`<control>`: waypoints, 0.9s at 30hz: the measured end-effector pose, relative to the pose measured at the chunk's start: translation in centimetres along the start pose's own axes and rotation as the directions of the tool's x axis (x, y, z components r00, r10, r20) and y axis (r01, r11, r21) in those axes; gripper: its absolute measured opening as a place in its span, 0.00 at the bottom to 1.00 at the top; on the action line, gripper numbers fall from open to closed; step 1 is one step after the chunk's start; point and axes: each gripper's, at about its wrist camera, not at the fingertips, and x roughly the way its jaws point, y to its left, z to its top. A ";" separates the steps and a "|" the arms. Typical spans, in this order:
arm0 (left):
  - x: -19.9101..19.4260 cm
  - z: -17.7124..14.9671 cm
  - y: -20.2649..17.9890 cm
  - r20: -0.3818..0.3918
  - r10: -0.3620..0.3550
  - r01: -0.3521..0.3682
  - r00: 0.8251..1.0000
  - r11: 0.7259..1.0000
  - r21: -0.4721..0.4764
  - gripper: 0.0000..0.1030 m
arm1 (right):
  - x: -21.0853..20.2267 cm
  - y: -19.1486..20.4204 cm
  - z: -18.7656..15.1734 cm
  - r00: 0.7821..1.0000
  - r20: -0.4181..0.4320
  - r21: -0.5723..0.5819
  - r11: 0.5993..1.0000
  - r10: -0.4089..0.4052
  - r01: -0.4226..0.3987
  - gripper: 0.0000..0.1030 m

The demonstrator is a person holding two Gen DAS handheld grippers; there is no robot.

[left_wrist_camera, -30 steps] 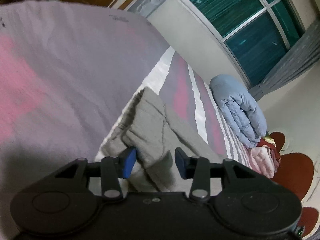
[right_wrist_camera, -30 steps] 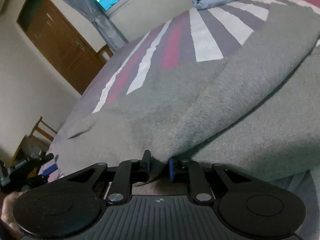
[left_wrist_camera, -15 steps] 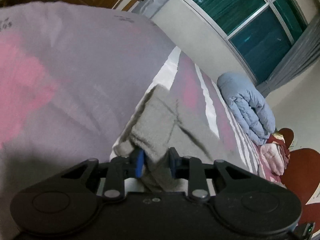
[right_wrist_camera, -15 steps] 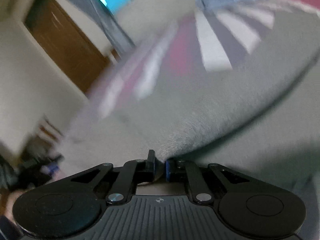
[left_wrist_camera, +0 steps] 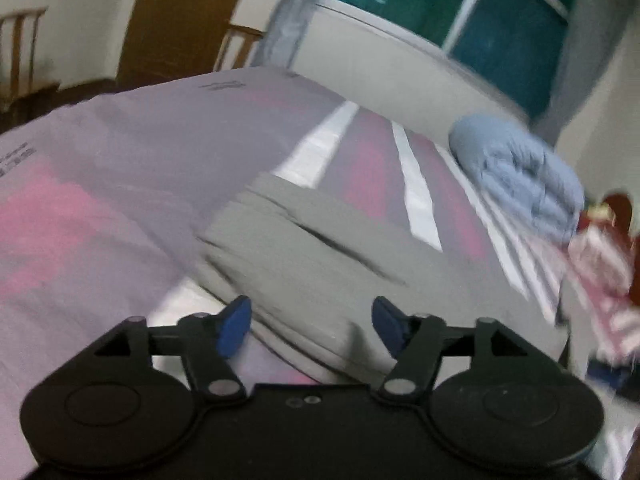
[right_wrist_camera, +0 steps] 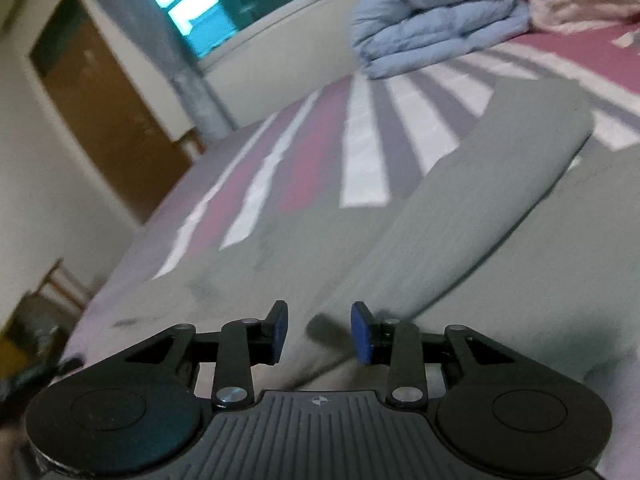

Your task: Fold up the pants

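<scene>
Grey pants [left_wrist_camera: 320,248] lie folded on the striped bed [left_wrist_camera: 120,168], just ahead of my left gripper [left_wrist_camera: 310,324] and right gripper [right_wrist_camera: 319,332]. Both jaws are spreading, pads clear of the cloth.

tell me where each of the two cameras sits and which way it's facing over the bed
Left wrist: sits on the left gripper, looking down over the folded grey fleece pants toward the rolled pale blue quilt; its blue-padded jaws are opening, nothing pinched.
Right wrist: sits on the right gripper, low over the grey pants, facing the brown wooden door; jaws opening, clear of the cloth.
Shared: pants, quilt, striped bedsheet, teal window.
</scene>
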 end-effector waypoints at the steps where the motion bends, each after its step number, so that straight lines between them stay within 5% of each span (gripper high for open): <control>1: 0.2 -0.6 -1.5 -0.007 0.019 -0.018 1.000 0.999 0.039 0.61 | 0.7 -0.2 0.9 1.000 -0.008 0.011 1.000 -0.021 0.021 0.34; 3: 1.4 -1.7 -3.9 -0.037 0.073 -0.070 0.997 0.993 0.095 0.64 | 2.1 -0.1 2.3 0.996 -0.037 0.007 0.997 -0.081 0.082 0.37; 7: 3.1 -4.4 -4.5 -0.073 0.149 -0.142 0.986 0.986 0.085 0.70 | 4.6 0.2 3.3 0.967 -0.060 -0.099 0.965 -0.249 0.243 0.64; 10: 2.9 -5.6 -3.7 -0.039 0.142 -0.141 0.989 0.989 0.045 0.72 | 6.3 0.0 3.0 0.952 -0.080 -0.170 0.945 -0.296 0.280 0.64; 12: 2.7 -6.4 -3.9 -0.008 0.149 -0.148 0.989 0.987 0.067 0.73 | 6.5 -0.2 2.7 0.948 -0.075 -0.203 0.936 -0.308 0.288 0.60; 14: 2.6 -7.1 -4.0 0.025 0.146 -0.147 0.989 0.986 0.078 0.73 | 6.1 -0.8 2.6 0.952 -0.097 -0.189 0.945 -0.290 0.268 0.06; 19: 2.6 -7.4 -4.0 0.063 0.119 -0.123 0.991 0.991 0.052 0.73 | 0.7 -2.4 0.6 0.970 -0.029 -0.164 0.958 -0.242 0.234 0.06; 25: 2.6 -7.5 -4.2 0.081 0.123 -0.128 0.989 0.990 0.058 0.74 | -1.9 -7.3 -3.4 0.981 -0.081 -0.012 0.985 -0.175 0.174 0.08; 27: 2.6 -7.6 -4.1 0.087 0.122 -0.127 0.989 0.990 0.057 0.74 | -3.2 -7.0 -2.4 0.983 -0.041 -0.013 0.984 -0.180 0.179 0.25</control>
